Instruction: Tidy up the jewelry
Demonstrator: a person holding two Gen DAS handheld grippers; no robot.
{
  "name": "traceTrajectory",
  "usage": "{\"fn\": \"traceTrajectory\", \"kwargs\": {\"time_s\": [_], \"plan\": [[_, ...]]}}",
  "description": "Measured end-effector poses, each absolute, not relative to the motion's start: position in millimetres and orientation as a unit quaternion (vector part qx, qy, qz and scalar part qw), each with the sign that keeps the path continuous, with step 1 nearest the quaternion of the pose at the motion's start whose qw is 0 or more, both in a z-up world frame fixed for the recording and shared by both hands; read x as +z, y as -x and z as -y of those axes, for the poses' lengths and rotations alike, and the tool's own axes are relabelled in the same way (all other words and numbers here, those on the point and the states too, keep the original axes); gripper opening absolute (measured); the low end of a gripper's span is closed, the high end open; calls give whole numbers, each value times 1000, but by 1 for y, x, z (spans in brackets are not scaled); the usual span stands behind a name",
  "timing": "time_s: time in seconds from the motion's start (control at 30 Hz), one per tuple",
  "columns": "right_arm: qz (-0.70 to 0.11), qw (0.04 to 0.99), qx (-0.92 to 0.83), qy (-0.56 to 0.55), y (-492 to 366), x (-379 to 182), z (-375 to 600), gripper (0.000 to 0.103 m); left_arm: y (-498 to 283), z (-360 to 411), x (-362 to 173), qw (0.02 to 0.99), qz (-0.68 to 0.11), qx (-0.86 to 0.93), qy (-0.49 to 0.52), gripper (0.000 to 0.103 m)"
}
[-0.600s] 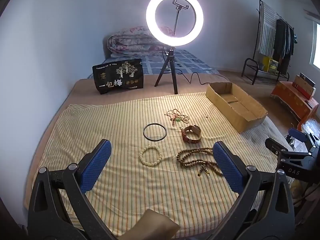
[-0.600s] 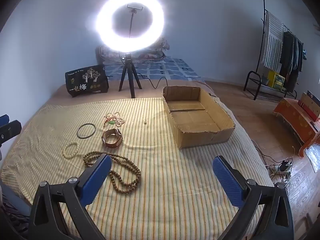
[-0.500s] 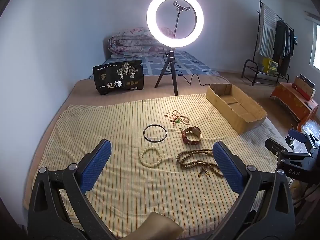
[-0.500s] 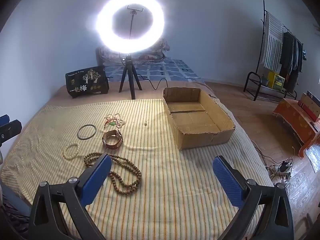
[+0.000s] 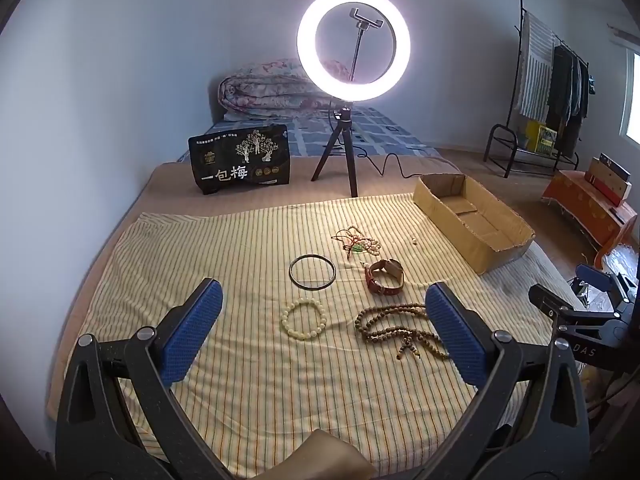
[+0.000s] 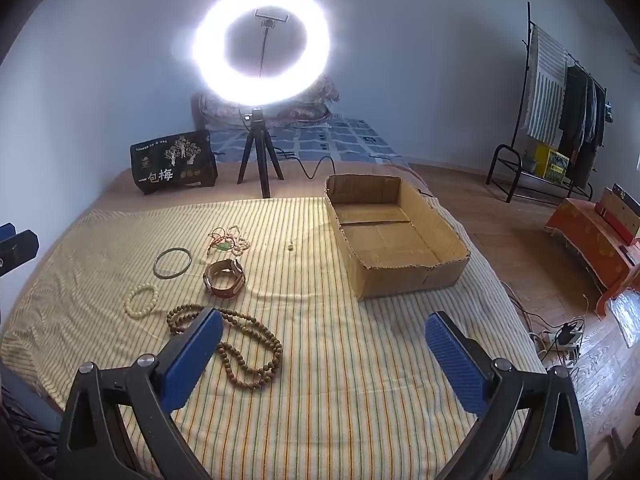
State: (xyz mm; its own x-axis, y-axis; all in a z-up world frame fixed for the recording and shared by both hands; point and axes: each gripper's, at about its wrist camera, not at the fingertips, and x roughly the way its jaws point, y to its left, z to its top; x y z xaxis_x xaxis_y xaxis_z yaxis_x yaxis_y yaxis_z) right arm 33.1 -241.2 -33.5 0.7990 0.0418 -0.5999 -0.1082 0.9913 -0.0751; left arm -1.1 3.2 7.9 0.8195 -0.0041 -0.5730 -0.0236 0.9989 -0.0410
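Note:
On the striped cloth [image 5: 240, 360] lie a dark bangle [image 5: 312, 271], a cream bead bracelet [image 5: 304, 317], a brown leather watch [image 5: 384, 277], a long brown bead necklace [image 5: 394, 326] and a tangled red-cord necklace with pale beads [image 5: 358, 240]. They also show in the right wrist view: bangle [image 6: 173, 263], bracelet [image 6: 141, 300], watch [image 6: 224, 279], brown beads [image 6: 248, 348], tangle [image 6: 229, 239]. A small loose bead [image 6: 291, 246] lies apart. An empty cardboard box [image 6: 392, 236] stands to the right. My left gripper [image 5: 320, 330] and right gripper [image 6: 320, 348] are open and empty above the near cloth.
A lit ring light on a tripod [image 5: 352, 120] and a black printed bag [image 5: 244, 164] stand behind the cloth. A clothes rack [image 6: 560, 100] and an orange-covered low table [image 6: 596, 236] are on the right. A power strip [image 6: 560, 336] lies on the floor.
Both views have shifted slightly; the jewelry sits a little lower in frame. Nothing was taken hold of or moved on the cloth.

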Motion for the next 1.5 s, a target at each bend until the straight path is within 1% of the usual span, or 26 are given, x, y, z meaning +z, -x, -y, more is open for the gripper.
{"fn": "traceTrajectory", "kwargs": {"time_s": [1.07, 1.1, 1.5], "plan": [[-321, 944, 45, 56, -33, -39, 238, 102, 5, -11, 13, 954, -300, 3, 27, 103], [-321, 944, 46, 56, -33, -39, 238, 102, 2, -6, 7, 953, -300, 4, 28, 103], [-327, 942, 51, 52, -34, -42, 238, 102, 2, -6, 7, 953, -302, 3, 29, 103]]}}
